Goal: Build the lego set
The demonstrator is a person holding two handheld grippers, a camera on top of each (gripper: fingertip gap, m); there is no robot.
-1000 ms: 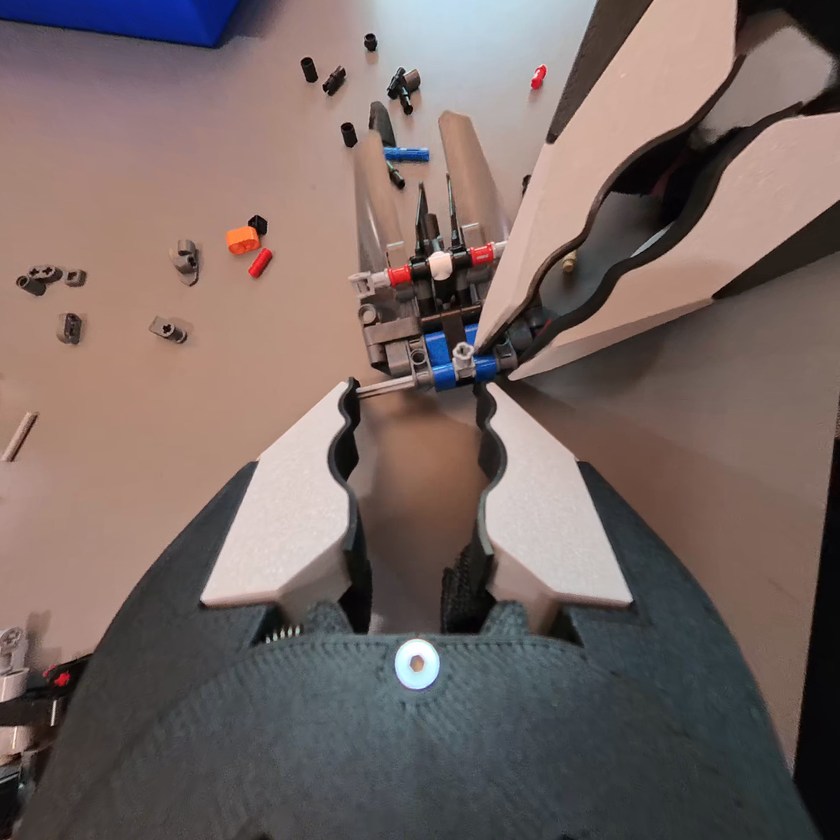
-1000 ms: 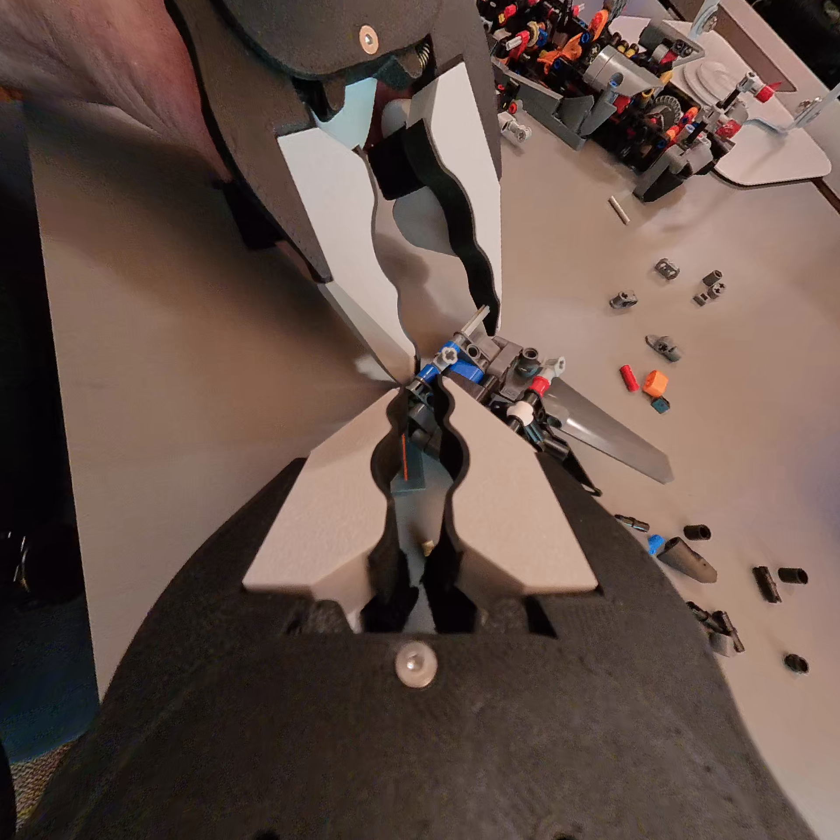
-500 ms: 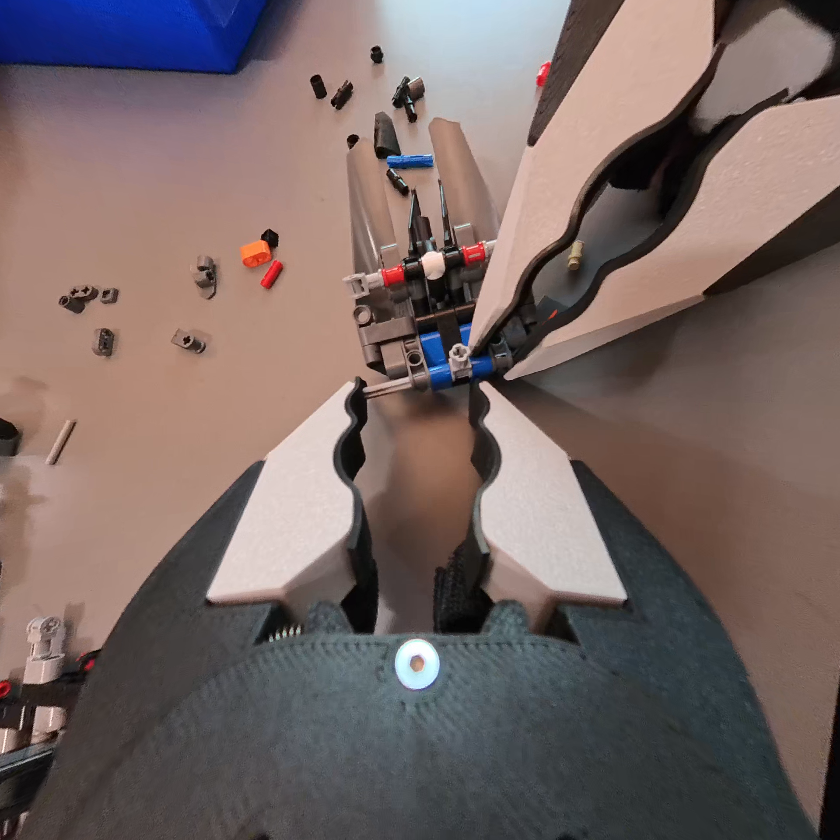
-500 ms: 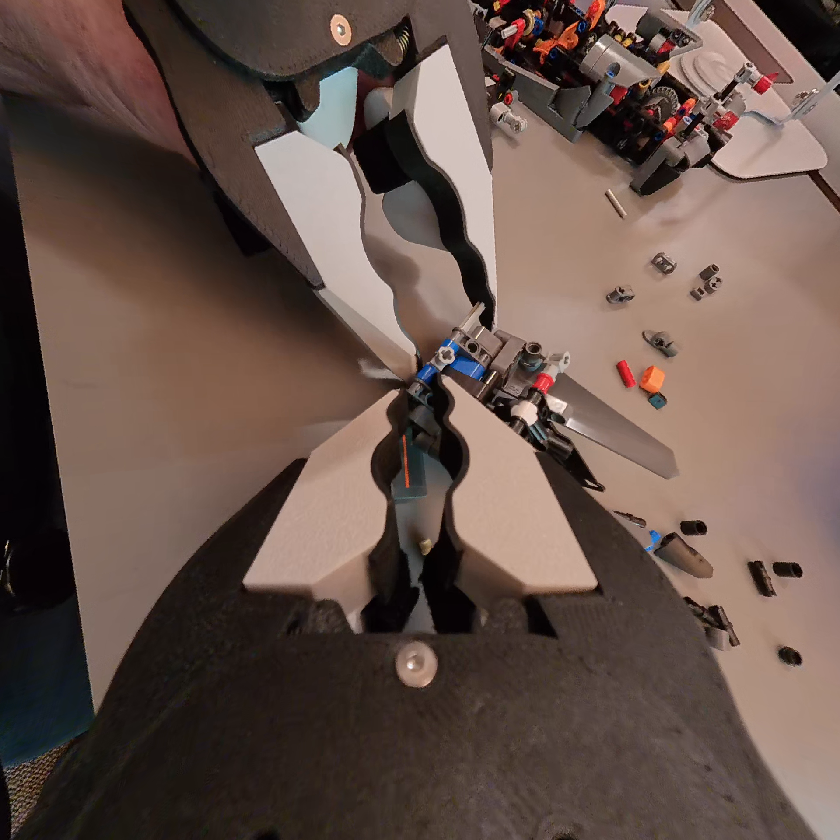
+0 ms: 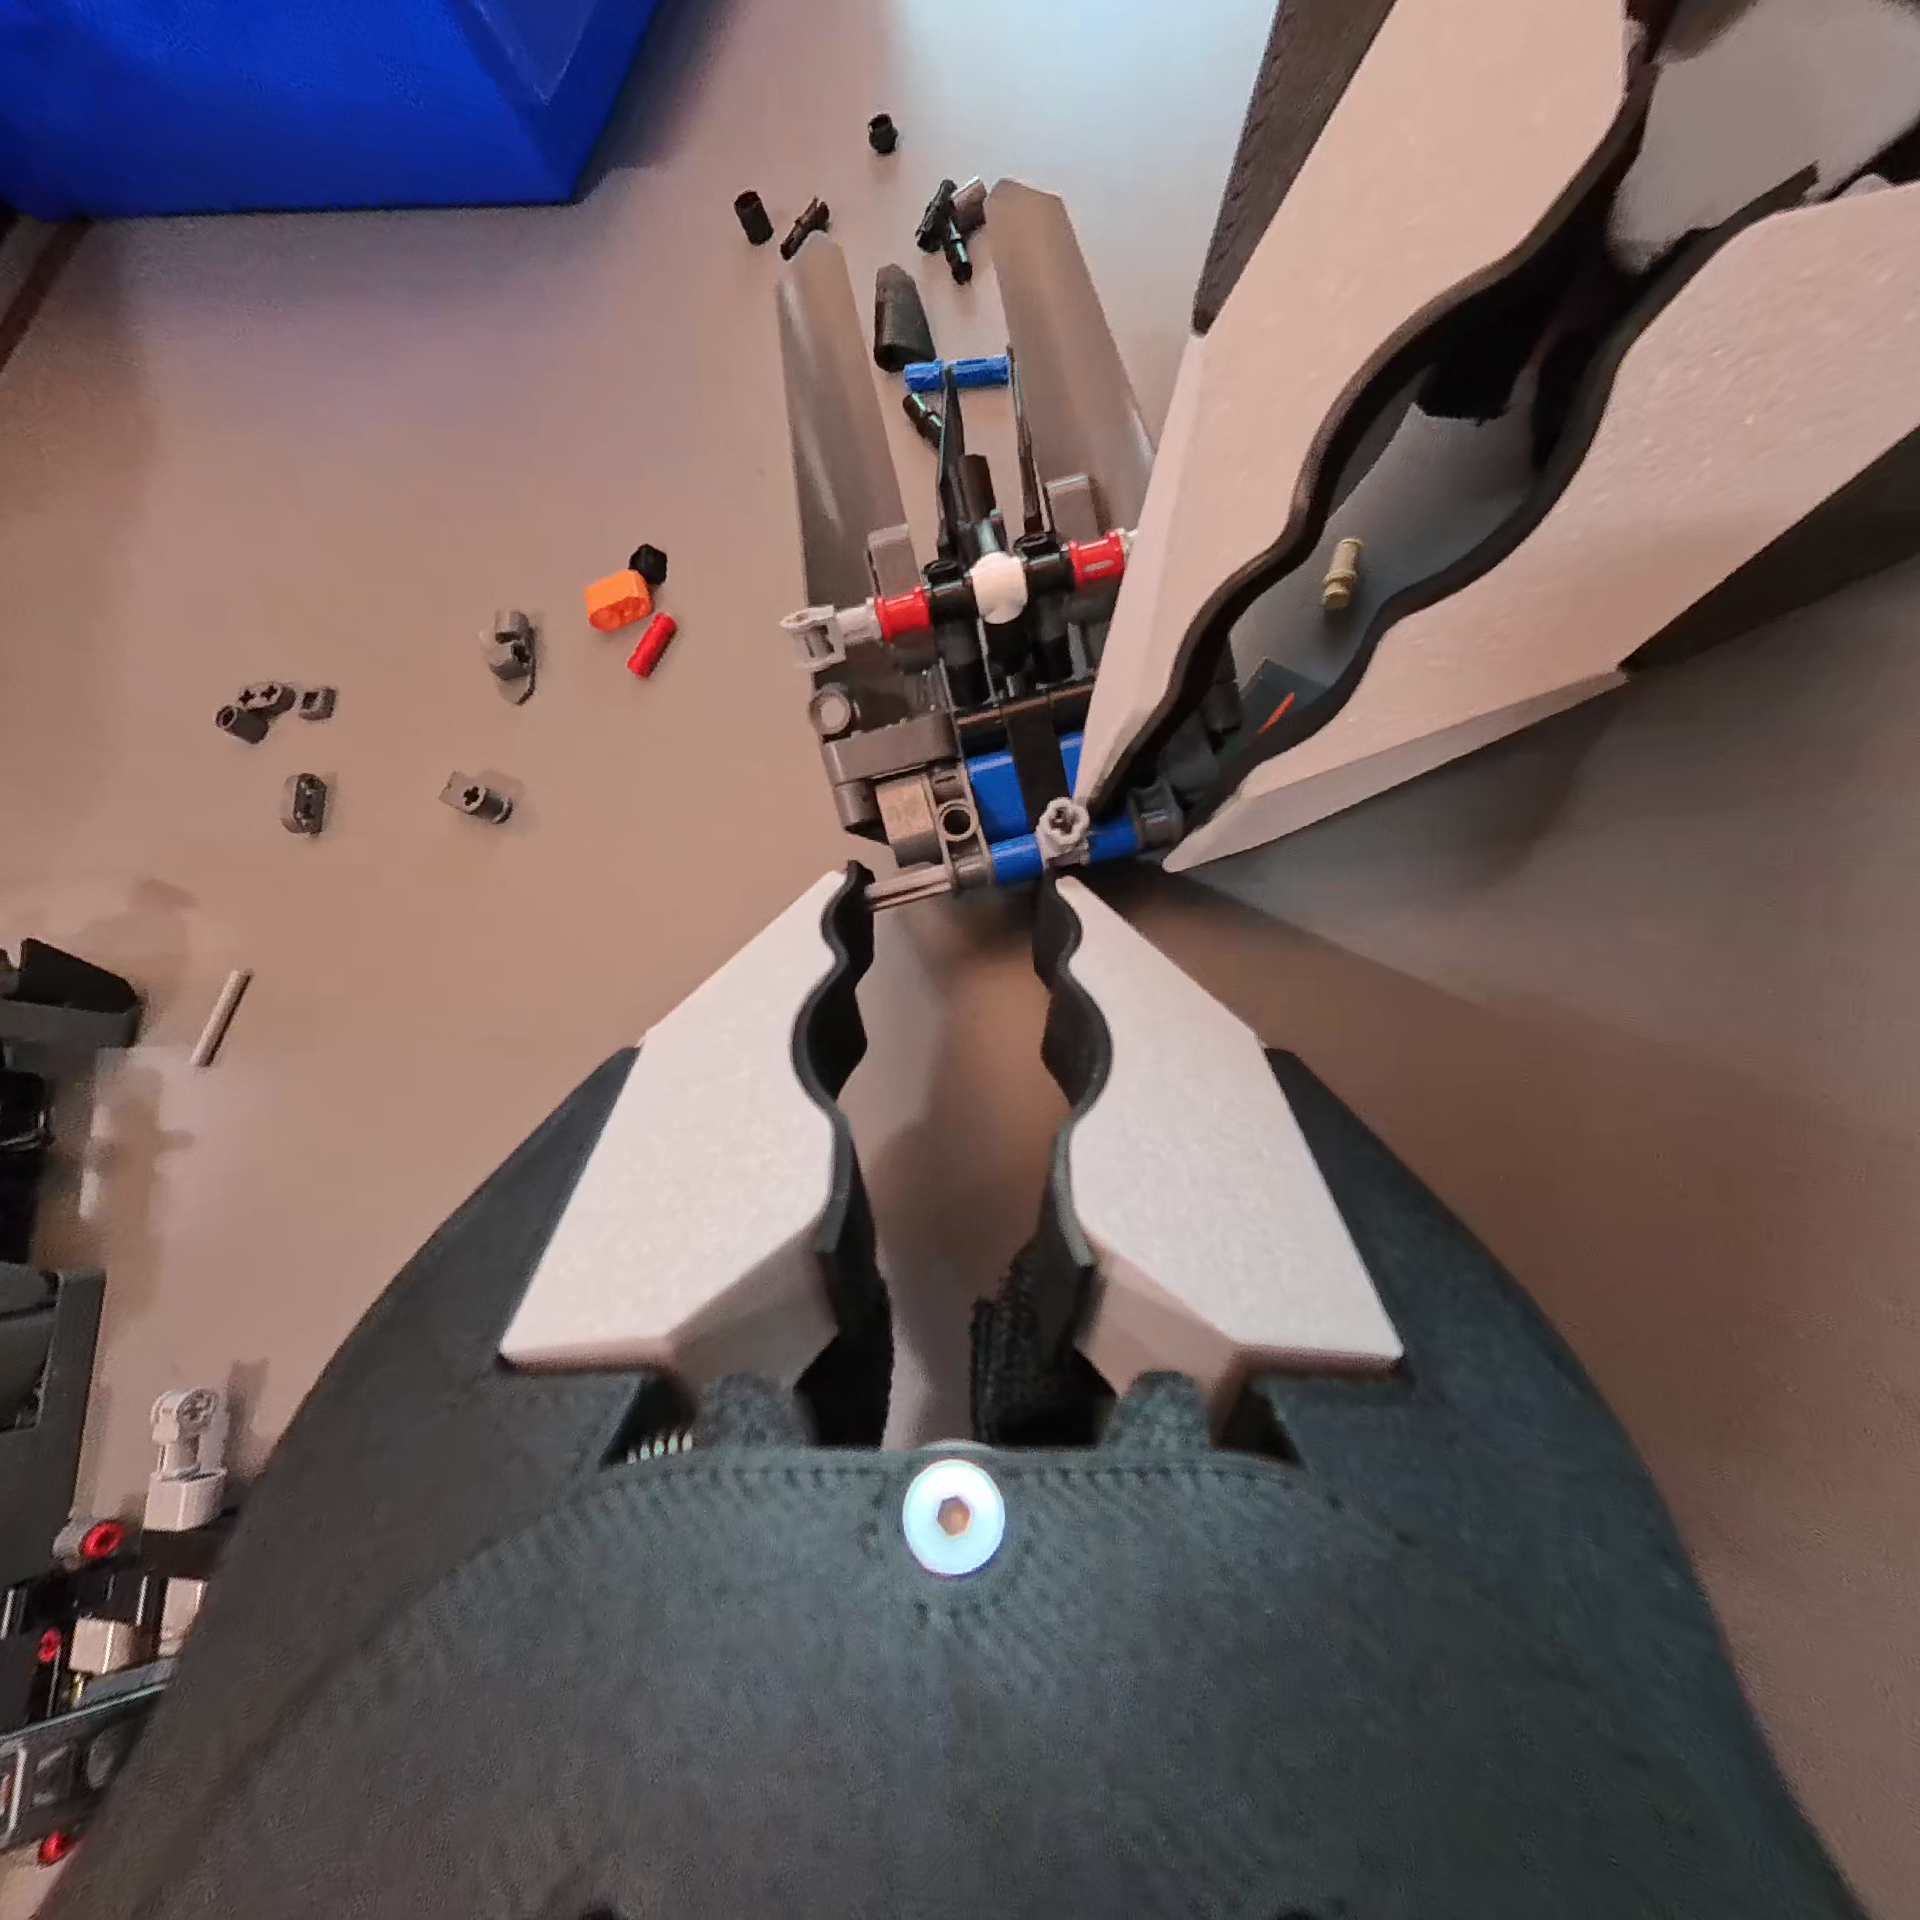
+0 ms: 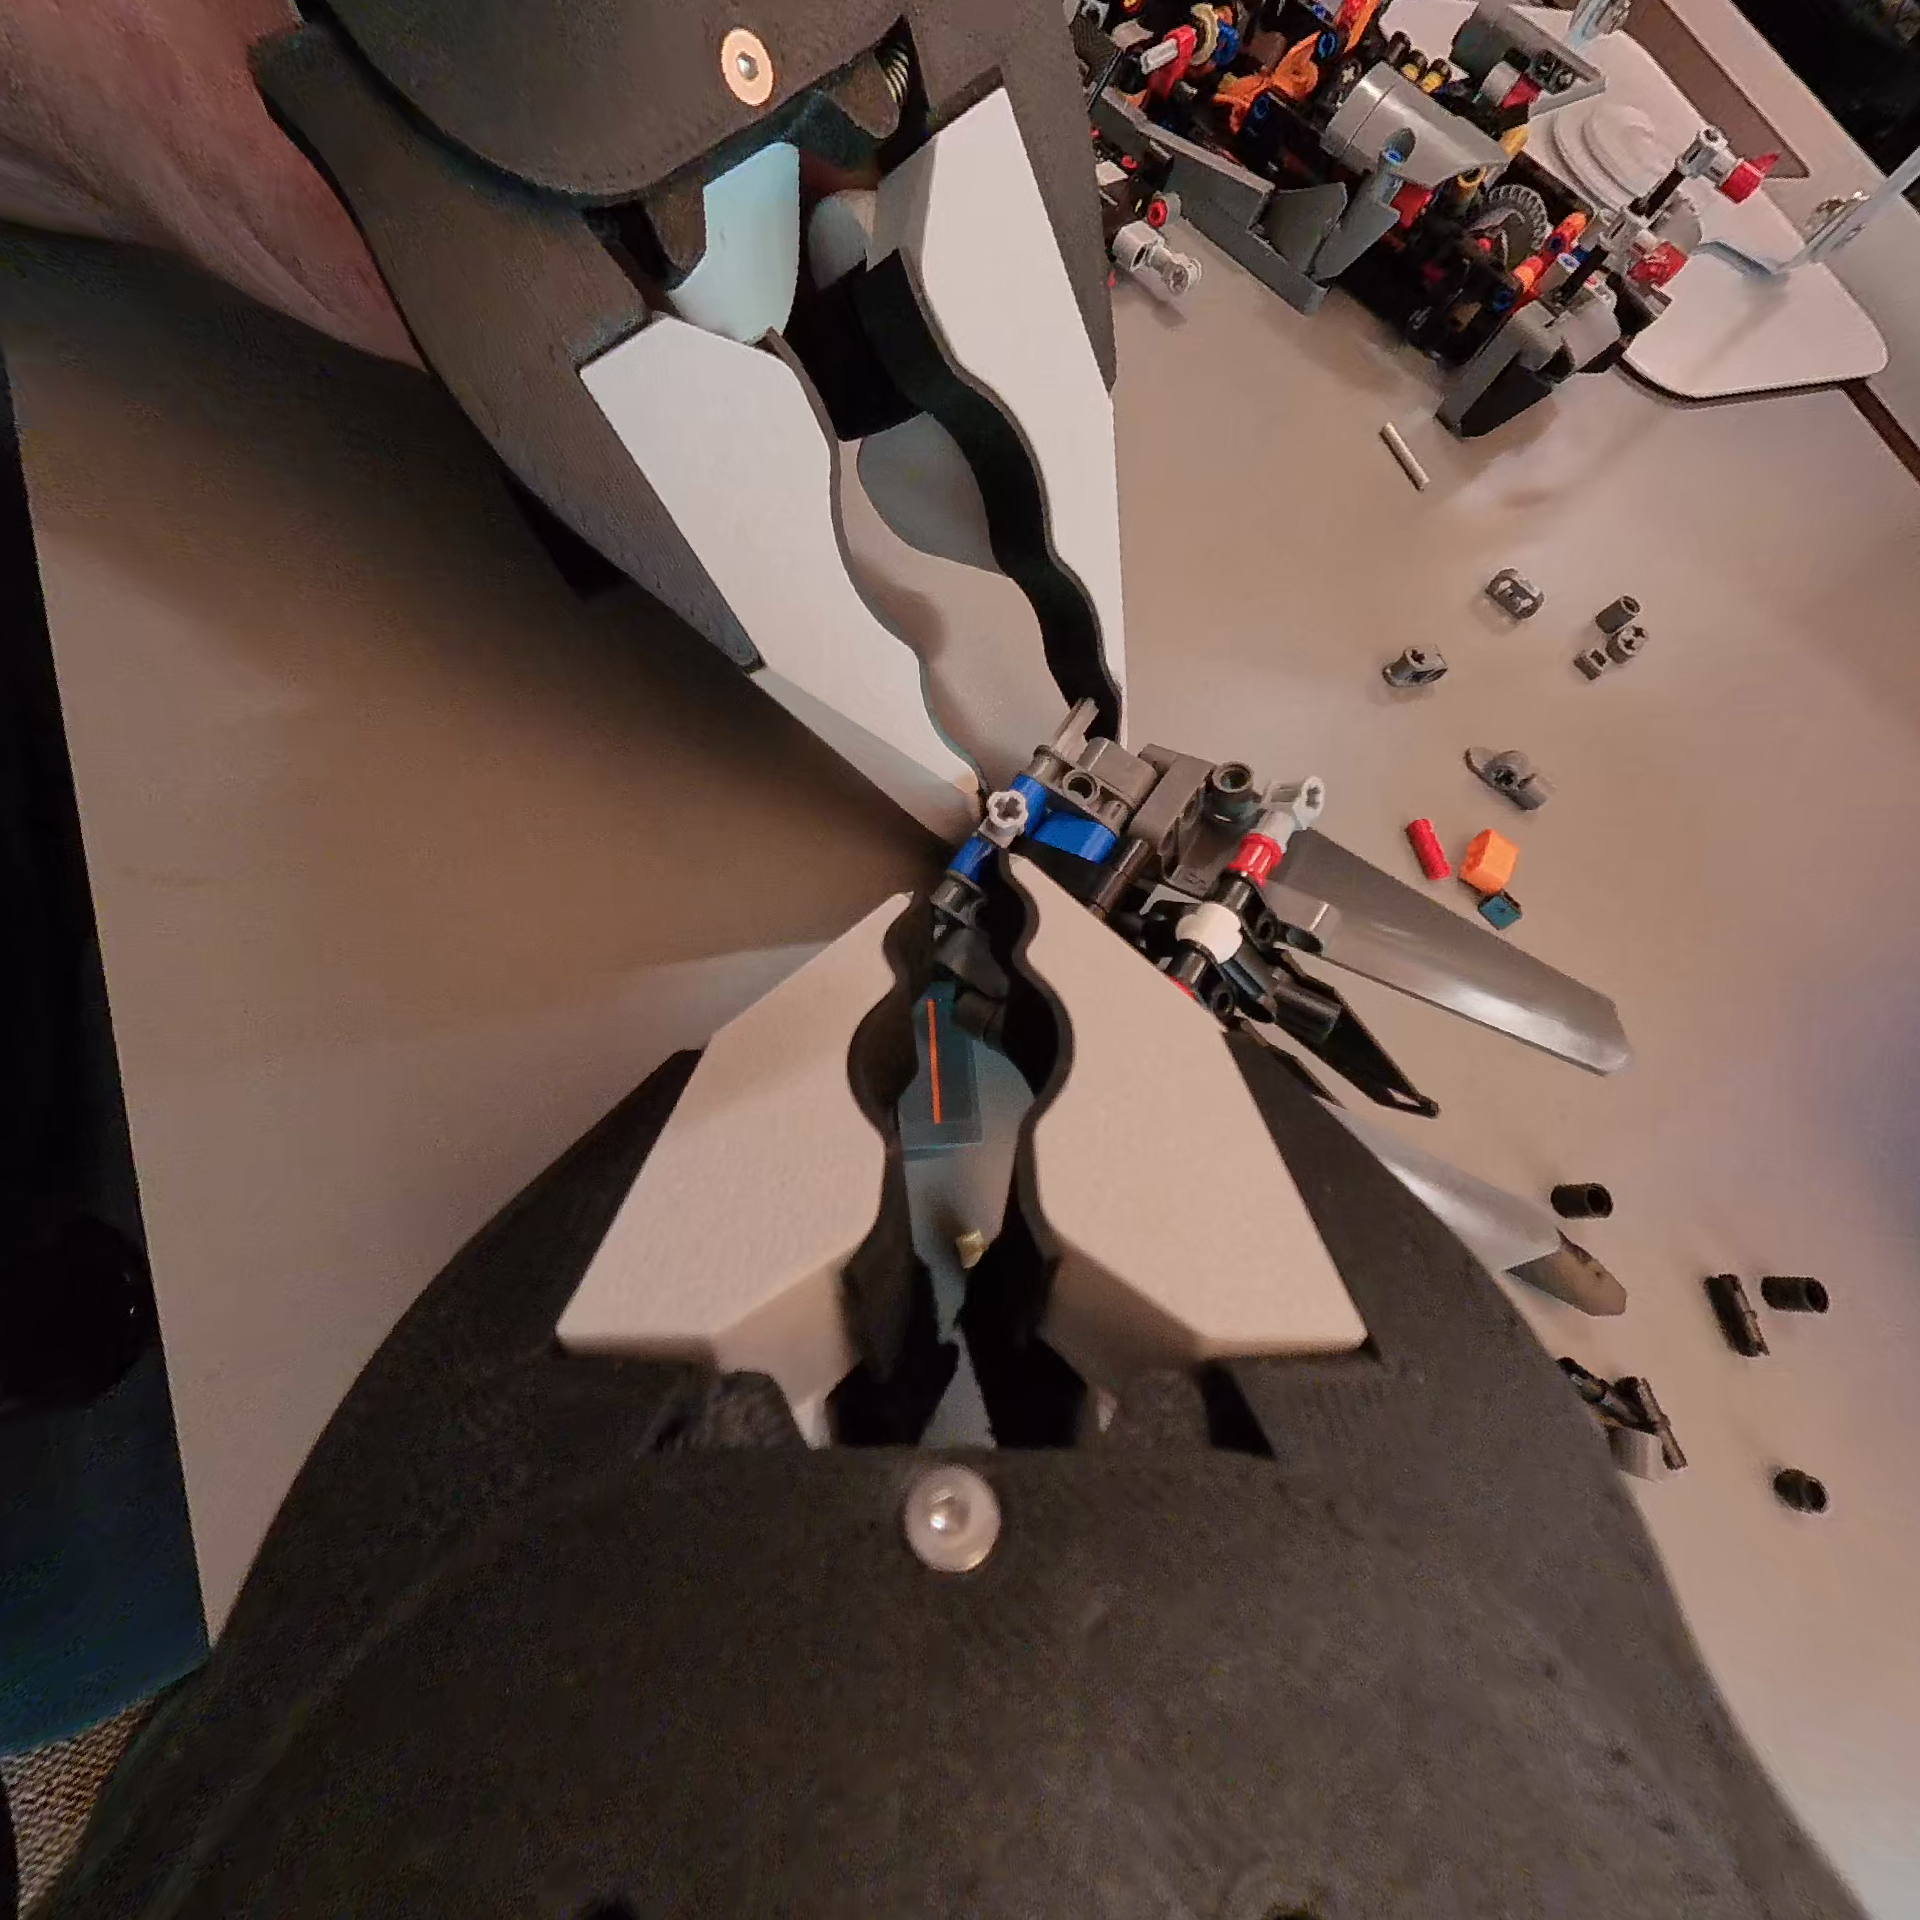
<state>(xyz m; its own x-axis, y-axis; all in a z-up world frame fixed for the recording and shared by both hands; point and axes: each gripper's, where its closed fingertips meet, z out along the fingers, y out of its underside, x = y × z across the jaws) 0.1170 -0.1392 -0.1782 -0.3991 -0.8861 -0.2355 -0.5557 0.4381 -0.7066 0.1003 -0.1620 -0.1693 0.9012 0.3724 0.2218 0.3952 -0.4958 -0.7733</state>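
Observation:
A small lego sub-assembly (image 5: 914, 748) of grey, black and blue parts with two long grey blades (image 5: 831, 416) lies on the tan table. It also shows in the right wrist view (image 6: 1143, 810). My right gripper (image 6: 977, 883) is shut on its side, over black pins and a dark blue tile with an orange stripe (image 6: 940, 1081). It enters the left wrist view from the upper right (image 5: 1127, 842). My left gripper (image 5: 948, 894) is nearly closed on the near end. One fingertip touches a protruding grey axle (image 5: 909, 883). From the right wrist view it comes down from above (image 6: 1044, 748).
Loose parts lie left of the assembly: an orange piece (image 5: 618, 601), a red pin (image 5: 651, 644), grey connectors (image 5: 301, 800), black pins (image 5: 800, 223). A blue box (image 5: 260, 94) stands at the far left. A large built model (image 6: 1403, 135) stands beyond. A hand (image 6: 156, 156) holds the left gripper. My left and right fingertips are right by each other.
My left gripper's fingers have narrowed onto the assembly's near end and the axle. The right gripper has kept its grip. The assembly has barely moved.

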